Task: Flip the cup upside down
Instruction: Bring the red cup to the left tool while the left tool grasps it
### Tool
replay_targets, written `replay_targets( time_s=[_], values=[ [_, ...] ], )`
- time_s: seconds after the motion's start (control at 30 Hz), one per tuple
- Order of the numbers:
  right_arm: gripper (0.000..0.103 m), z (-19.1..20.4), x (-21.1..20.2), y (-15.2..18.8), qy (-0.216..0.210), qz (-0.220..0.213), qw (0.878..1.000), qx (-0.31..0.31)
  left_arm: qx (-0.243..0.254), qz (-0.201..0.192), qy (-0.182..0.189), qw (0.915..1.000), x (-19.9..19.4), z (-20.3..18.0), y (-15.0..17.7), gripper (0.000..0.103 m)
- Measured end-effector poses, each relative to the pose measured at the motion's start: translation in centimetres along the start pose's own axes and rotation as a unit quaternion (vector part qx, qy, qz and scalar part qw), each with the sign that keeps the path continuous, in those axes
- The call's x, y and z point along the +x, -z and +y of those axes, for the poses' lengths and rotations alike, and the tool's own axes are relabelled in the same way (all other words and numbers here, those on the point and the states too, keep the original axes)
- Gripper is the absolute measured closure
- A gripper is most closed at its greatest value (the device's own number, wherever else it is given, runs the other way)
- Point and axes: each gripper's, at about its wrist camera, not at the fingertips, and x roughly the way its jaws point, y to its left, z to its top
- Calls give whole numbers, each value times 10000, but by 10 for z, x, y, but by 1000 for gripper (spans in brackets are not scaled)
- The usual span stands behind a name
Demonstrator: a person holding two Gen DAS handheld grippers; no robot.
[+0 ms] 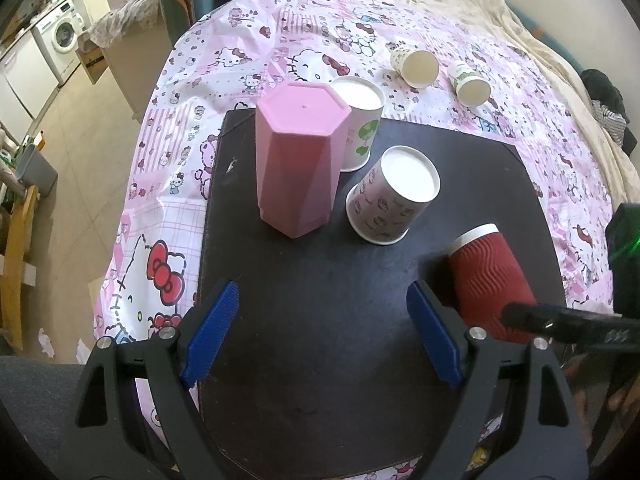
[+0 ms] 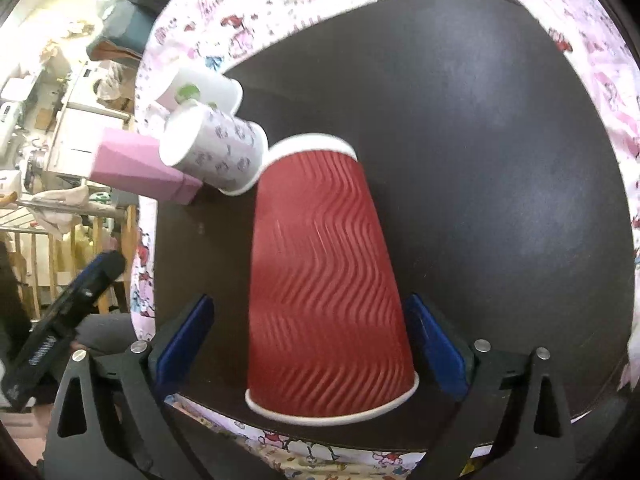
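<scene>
Red ribbed paper cup [image 2: 324,280] stands upside down on the black mat [image 2: 500,160], white-rimmed mouth down near the mat's near edge, base up. Right gripper [image 2: 310,340] straddles it: blue pads [image 2: 434,344] sit on either side of the cup wall with visible gaps on both sides, not pressing. Jaws spread wide, cup between them but not gripped.

Left gripper [image 1: 320,328] hovers over a bare part of the black mat [image 1: 320,280], blue pads [image 1: 212,332] apart, nothing between them. From this view the red ribbed cup [image 1: 490,276] is just to its right, partly hidden by a black finger of the right gripper [image 1: 560,320].

Further back on the mat, all inverted: pink hexagonal plastic tumbler [image 1: 298,160], white paper cup with green print [image 1: 360,124] touching behind it, white paper cup with pink cartoon print [image 1: 392,196] near its right.

Pink cartoon-cat tablecloth [image 1: 160,208] under the mat. Two small paper cups lie on their sides on it, beyond the mat: one [image 1: 416,65] and another [image 1: 469,83], mouths towards the camera
</scene>
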Motion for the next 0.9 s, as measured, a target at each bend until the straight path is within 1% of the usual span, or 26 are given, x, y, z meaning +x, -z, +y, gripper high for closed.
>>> replay_targets(
  time_s=[0.03,0.13,0.23,0.27,0.3,0.4,0.47,0.53,0.6,0.67,0.7,0.77,0.83,0.87,0.9],
  values=[
    [3,-1,-3,-1,-91,-10,10000,7,2,8,0,10000,0,0,0,19],
    [3,-7,-10,-5,-545,-5,9985,108,-50,69,69,9999,0,-2,0,19],
    [3,-14,-18,-7,-854,-77,9960,243,-121,273,243,9993,2,-11,-3,19],
    [3,-18,-19,-7,-1032,-60,9941,331,-169,348,287,9988,4,-18,-4,19],
    [3,-22,-20,-7,-1278,-57,9909,426,-193,431,334,9983,6,-22,-5,19],
    [3,-33,-24,-7,-1651,-194,9842,603,-291,819,540,9947,21,-46,-8,19],
    [3,-44,-31,-7,-1891,-407,9771,886,-422,1097,606,9912,32,-64,-11,19],
    [3,-53,-50,-6,-1870,-836,9737,1001,-591,1298,662,9876,41,-82,-16,19],
    [3,-57,-75,-6,-1753,-1286,9714,957,-543,1458,734,9851,49,-103,-19,19],
    [3,-62,-97,-4,-1670,-1655,9673,949,-423,1671,643,9829,59,-127,-21,19],
    [3,-67,-109,-2,-1701,-1841,9633,964,-350,1742,544,9826,65,-137,-20,19],
    [3,-76,-123,2,-1703,-2030,9589,1010,-277,1836,262,9823,80,-151,-19,17],
    [3,-87,-131,6,-1683,-2205,9548,1068,-332,1992,243,9791,91,-159,-20,18],
    [3,-91,-134,8,-1668,-2264,9531,1120,-279,2082,174,9775,97,-166,-20,20],
    [3,-95,-134,9,-1691,-2293,9512,1181,-229,2090,134,9776,100,-169,-20,20]
  ],
)
